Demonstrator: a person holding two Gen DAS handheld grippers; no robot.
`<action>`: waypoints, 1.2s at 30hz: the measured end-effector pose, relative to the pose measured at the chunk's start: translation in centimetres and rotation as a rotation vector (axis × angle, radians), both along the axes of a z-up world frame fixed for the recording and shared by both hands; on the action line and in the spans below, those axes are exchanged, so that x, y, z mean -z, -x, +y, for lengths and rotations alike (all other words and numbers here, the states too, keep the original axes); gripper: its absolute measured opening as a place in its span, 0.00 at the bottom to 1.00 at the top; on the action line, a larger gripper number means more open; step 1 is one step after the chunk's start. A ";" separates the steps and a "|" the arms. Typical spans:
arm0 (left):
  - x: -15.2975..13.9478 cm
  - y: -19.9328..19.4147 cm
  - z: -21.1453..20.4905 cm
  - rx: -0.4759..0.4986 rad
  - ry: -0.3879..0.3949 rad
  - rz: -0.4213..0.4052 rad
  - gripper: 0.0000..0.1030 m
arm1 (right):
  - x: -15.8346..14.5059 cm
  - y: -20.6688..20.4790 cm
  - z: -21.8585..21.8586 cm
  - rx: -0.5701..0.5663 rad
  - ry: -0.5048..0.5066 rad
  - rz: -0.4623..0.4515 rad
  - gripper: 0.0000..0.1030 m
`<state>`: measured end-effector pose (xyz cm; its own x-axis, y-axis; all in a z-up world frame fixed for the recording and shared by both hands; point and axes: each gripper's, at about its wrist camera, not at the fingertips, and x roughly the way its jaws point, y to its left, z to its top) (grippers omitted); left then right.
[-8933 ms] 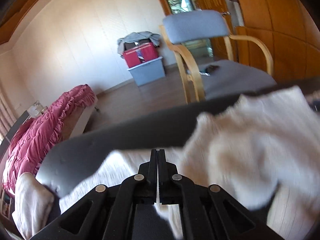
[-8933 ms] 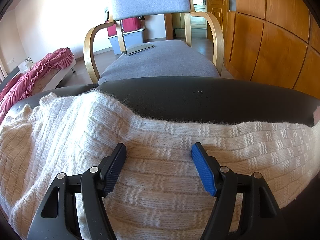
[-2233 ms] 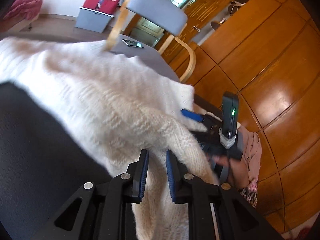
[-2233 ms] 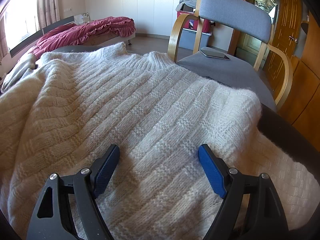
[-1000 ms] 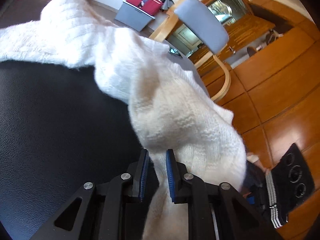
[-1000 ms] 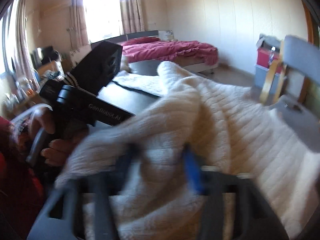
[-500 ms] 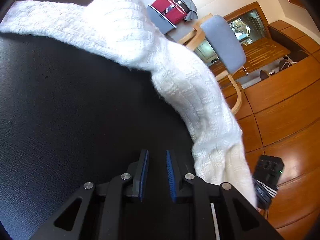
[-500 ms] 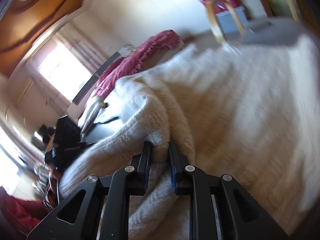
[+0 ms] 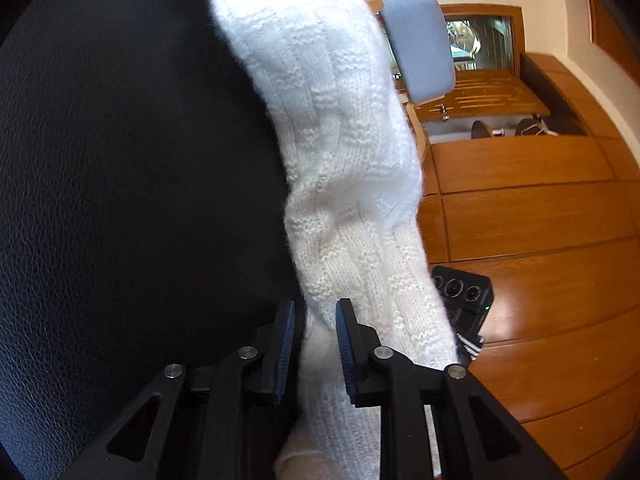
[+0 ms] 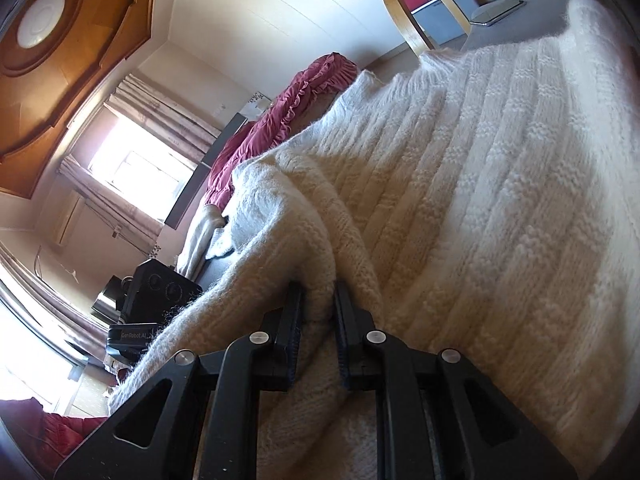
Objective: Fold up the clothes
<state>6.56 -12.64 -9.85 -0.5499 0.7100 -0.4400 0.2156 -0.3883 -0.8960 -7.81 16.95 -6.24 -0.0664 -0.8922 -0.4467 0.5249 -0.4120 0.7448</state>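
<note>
In the left wrist view the white knit sweater (image 9: 344, 168) runs as a long band from the top centre down to the bottom centre of the frame, lying on the black leather-look table (image 9: 120, 200), whose bare surface fills the whole left half. The band's right edge follows the table's edge; beyond it, at right, are wooden panels and a grey chair (image 9: 420, 44) at upper centre. The left gripper (image 9: 314, 344) has the knit between its blue pads; its jaws have just been opening, and a thin gap shows on both sides, so it is loose around the cloth. The other tool's black camera block (image 9: 464, 292) shows just right of the band. In the right wrist view the right gripper (image 10: 318, 336), its jaws just closing, pinches a raised fold of the sweater (image 10: 480, 184), which spreads over the right and centre. A red bedcover (image 10: 280, 112) lies at upper centre, well apart.
</note>
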 end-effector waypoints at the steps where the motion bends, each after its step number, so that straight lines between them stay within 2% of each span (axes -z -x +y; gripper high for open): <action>1: 0.1 0.0 -0.1 0.002 -0.014 -0.003 0.20 | 0.0 0.0 0.3 0.000 0.001 0.000 0.15; 4: 0.4 0.3 -0.1 -0.010 -0.088 -0.020 0.20 | 0.1 -0.1 0.6 0.000 0.003 0.001 0.15; 7: 1.2 0.1 -0.6 -0.026 -0.201 -0.032 0.22 | 0.1 -0.2 0.8 0.000 0.002 0.002 0.15; 15: 3.0 -0.1 -0.5 -0.024 -0.466 -0.012 0.30 | -0.1 -0.5 0.7 -0.009 -0.005 0.018 0.18; 18: 3.0 -0.2 -1.3 -0.040 -0.513 0.003 0.36 | -0.2 -0.6 0.7 -0.012 -0.008 0.022 0.19; 21: 2.5 0.4 -0.5 -0.051 -0.502 0.005 0.41 | -0.3 -0.7 0.6 -0.015 -0.011 0.028 0.21; 25: 2.2 0.7 -0.2 -0.018 -0.441 0.002 0.41 | -0.3 -0.6 0.5 -0.017 -0.012 0.029 0.21; 27: 1.2 0.9 0.8 0.028 -0.347 0.025 0.34 | -0.3 -0.6 0.5 -0.017 -0.012 0.029 0.21; 28: 0.7 1.0 1.0 0.039 -0.295 0.040 0.23 | -0.3 -0.7 0.5 -0.017 -0.012 0.029 0.21; 29: 0.1 1.0 1.1 0.042 -0.246 0.055 0.21 | -0.3 -0.7 0.5 -0.017 -0.012 0.028 0.21; 31: -0.6 0.9 0.6 0.041 -0.205 0.074 0.14 | -0.3 -0.6 0.6 -0.017 -0.009 0.025 0.21; 34: -1.9 0.3 -0.8 0.038 -0.164 0.112 0.12 | -0.3 -0.6 0.6 -0.019 -0.004 0.023 0.22; 36: -3.7 -0.5 -1.8 0.042 -0.082 0.160 0.11 | -0.6 -0.8 0.6 -0.022 -0.003 0.036 0.28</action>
